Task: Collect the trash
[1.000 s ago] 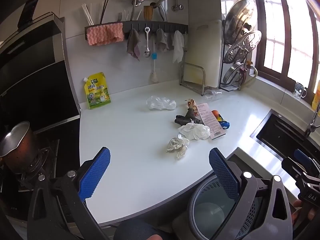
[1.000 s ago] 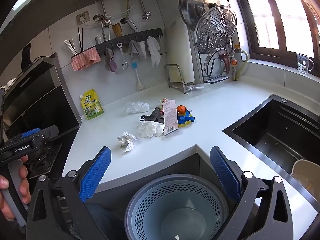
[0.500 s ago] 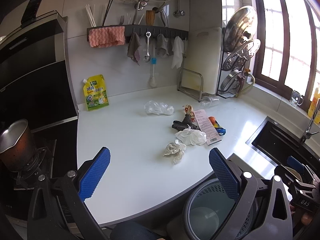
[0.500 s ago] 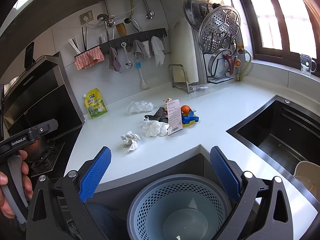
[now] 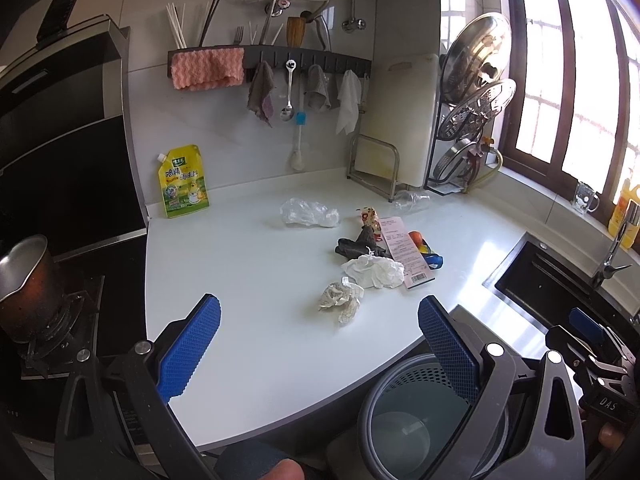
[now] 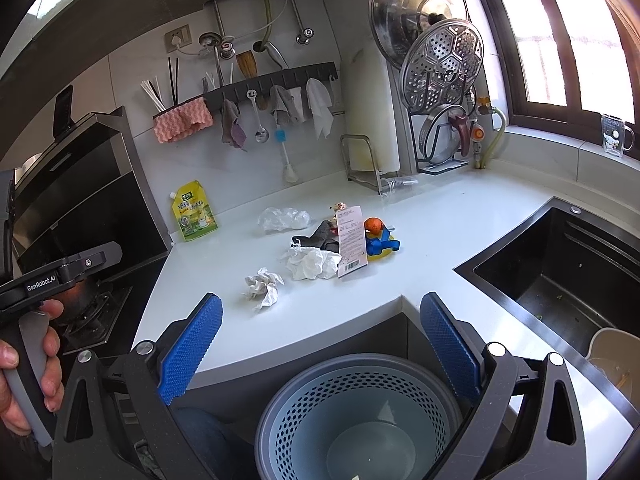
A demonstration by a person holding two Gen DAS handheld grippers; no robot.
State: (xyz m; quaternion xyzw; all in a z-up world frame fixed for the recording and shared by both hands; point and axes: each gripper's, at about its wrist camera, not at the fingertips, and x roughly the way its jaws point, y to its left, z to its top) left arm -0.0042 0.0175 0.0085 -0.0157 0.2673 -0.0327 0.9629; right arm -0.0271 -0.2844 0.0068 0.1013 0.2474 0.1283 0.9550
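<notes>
Both grippers are spread wide and hold nothing. From its own camera, the left gripper (image 5: 320, 344) hangs over the near edge of the white counter (image 5: 248, 264), its blue fingers (image 5: 188, 352) well apart. From the other camera, the right gripper (image 6: 320, 344) hangs over the grey perforated bin (image 6: 360, 416), which sits below the counter edge at 6 o'clock; the bin looks empty.

All the trash lies on the counter, well apart from either gripper. In the left view, a crumpled paper ball (image 5: 340, 300) sits nearest, at about 12 o'clock from the gripper. Just beyond it at 1 o'clock lies a white tissue wad (image 5: 374, 271), touching a pink receipt-like card (image 5: 406, 252) on its right side. A dark grey rag (image 5: 358, 246) lies just behind the tissue, and a small snack wrapper (image 5: 368, 216) lies at its far end. To the right of the card sits a blue and yellow plastic piece with an orange ball (image 5: 424, 246). Farther back, at 11 o'clock from this cluster, rests a clear plastic bag (image 5: 308, 213), apart from the rest.

A yellow pouch (image 5: 183, 182) leans against the back wall at 10 o'clock. A pot (image 5: 28, 280) stands on the stove at 9 o'clock, and the black sink (image 6: 560, 264) lies at 3 o'clock in the right view.
</notes>
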